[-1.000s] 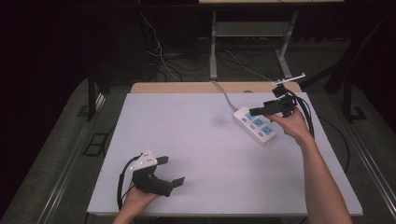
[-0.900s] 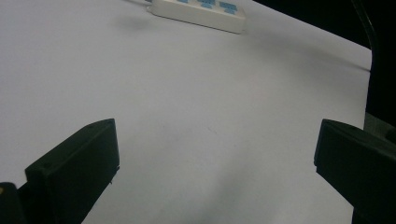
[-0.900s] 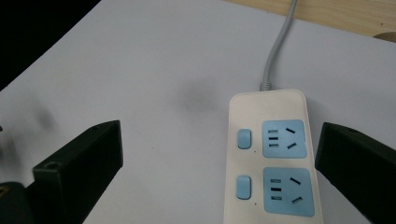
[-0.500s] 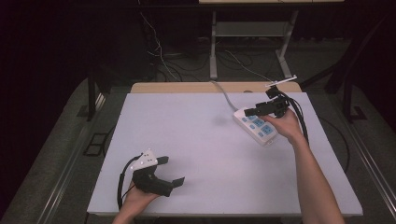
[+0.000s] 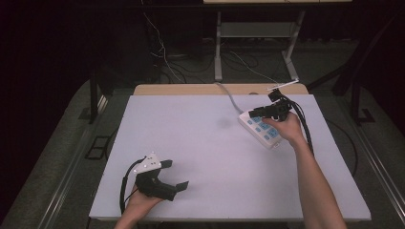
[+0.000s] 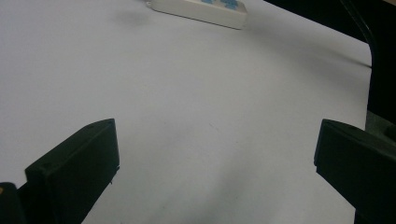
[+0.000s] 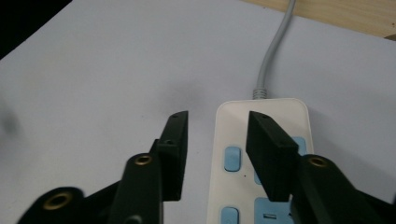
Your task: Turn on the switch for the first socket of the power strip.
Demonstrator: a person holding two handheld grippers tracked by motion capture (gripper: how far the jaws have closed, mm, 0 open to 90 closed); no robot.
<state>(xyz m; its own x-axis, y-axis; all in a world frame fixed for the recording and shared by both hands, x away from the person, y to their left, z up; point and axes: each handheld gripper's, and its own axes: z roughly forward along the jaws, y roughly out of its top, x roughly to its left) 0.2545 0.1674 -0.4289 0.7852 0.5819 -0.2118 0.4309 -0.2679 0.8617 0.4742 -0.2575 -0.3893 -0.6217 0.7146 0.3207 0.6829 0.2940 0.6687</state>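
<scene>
Hovering over the white plastic power strip with blue switches and sockets (image 5: 261, 129), the right tongs (image 5: 254, 114) are held at its cabled end, on the far right part of the pale grey worktop (image 5: 210, 152). In the right gripper view the right tongs (image 7: 215, 154) are partly apart; one jaw is seen over bare worktop just beside the strip's long edge, the other above its top face near a blue switch. Contact with the power strip (image 7: 261, 154) cannot be confirmed, so it is judged not yet gripped. Early stage: approach looks done; closing on the strip, or pressing a switch, is left.

The left tongs (image 5: 174, 174) are parked at the near left edge, well apart from the strip, jaws wide apart, nothing between them. In the left gripper view only bare worktop lies between those jaws, with the power strip (image 6: 198, 10) far off at the top.

Around it: the grey round power cord (image 5: 229, 98) runs from the strip's far end over the light wooden strip (image 5: 191, 89) along the worktop's back edge. Black trailing cable (image 5: 305, 129) hangs by the right hand. Nothing is judged to block the grasp; the cord may drag if the strip is moved.
</scene>
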